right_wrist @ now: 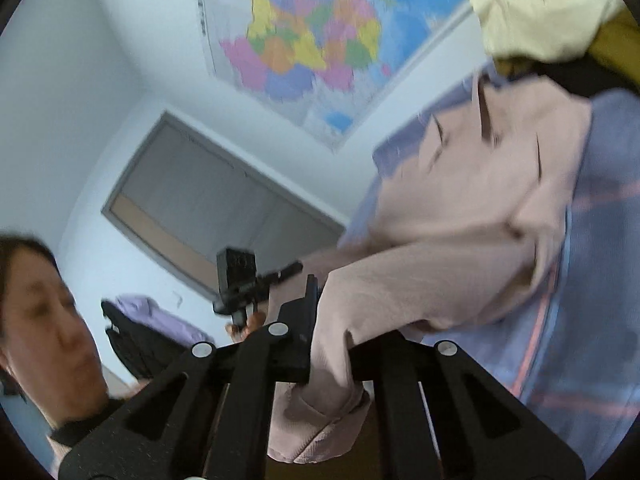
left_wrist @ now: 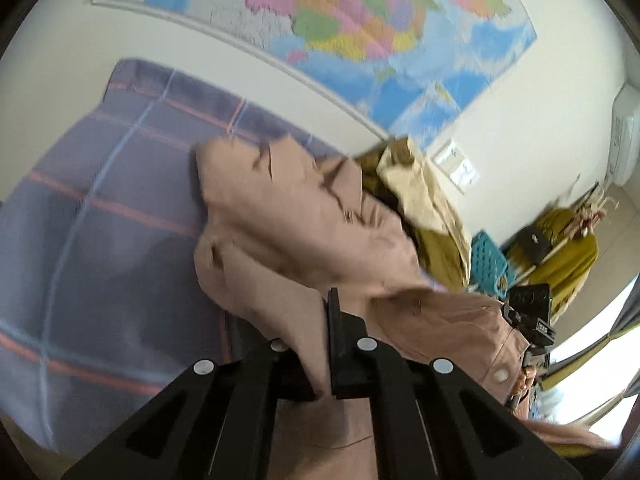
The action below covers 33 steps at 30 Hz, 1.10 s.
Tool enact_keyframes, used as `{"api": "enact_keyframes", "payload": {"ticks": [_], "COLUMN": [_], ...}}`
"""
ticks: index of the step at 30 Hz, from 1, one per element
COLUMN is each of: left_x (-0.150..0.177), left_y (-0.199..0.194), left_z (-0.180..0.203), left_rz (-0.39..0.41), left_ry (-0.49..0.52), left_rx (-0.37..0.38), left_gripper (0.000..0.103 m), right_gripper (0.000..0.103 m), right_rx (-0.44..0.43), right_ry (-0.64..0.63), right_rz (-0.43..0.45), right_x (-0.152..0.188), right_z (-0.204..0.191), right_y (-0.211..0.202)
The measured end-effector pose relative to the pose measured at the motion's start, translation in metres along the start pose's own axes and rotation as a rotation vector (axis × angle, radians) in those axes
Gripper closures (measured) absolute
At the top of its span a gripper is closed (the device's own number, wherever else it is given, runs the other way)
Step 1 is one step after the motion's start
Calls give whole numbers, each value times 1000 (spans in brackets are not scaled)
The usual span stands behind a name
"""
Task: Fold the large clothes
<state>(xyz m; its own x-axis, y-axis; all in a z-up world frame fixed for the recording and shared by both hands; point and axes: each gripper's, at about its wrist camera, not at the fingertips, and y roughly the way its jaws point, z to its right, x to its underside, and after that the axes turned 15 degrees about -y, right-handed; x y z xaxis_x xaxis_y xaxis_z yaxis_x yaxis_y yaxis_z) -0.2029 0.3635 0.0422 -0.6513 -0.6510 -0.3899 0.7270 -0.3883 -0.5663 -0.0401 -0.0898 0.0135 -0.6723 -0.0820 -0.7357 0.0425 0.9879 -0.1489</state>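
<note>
We are seeing a pink garment point(left_wrist: 304, 220) of soft, matt woven cloth, creasing where the left gripper point(left_wrist: 324, 344) of matt black plastic, dotted with small shiny metal rivets, is pinching it. Under the garment a plaid bedsheet point(left_wrist: 100, 200) is looking like smooth, dull cotton. Above the garment a wall map point(left_wrist: 360, 28) is showing a slightly glossy paper face. In the right wrist view the right gripper point(right_wrist: 320, 332), equally matt, is clamping the garment's ribbed knit cuff point(right_wrist: 320, 436).
</note>
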Motion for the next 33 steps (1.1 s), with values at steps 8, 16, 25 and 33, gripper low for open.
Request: {"api": "enact_keyframes", "payload": {"ticks": [8, 16, 25, 33], "left_x": [-90, -172, -213, -189], "left_y": [25, 99, 182, 155], "left_z": [16, 20, -7, 24], "left_rz": [4, -61, -148, -21], "left_ry": [-51, -68, -137, 111], "left_rx": [-43, -136, -285, -315], "left_gripper": [100, 100, 94, 34], "right_gripper": [95, 92, 53, 28], "right_rx": [51, 172, 302, 459], "right_ry": [113, 283, 434, 43], "right_rz": [101, 125, 78, -63], "right_x": [-76, -121, -121, -130], "right_z": [53, 141, 221, 146], "right_y": [7, 24, 46, 57]}}
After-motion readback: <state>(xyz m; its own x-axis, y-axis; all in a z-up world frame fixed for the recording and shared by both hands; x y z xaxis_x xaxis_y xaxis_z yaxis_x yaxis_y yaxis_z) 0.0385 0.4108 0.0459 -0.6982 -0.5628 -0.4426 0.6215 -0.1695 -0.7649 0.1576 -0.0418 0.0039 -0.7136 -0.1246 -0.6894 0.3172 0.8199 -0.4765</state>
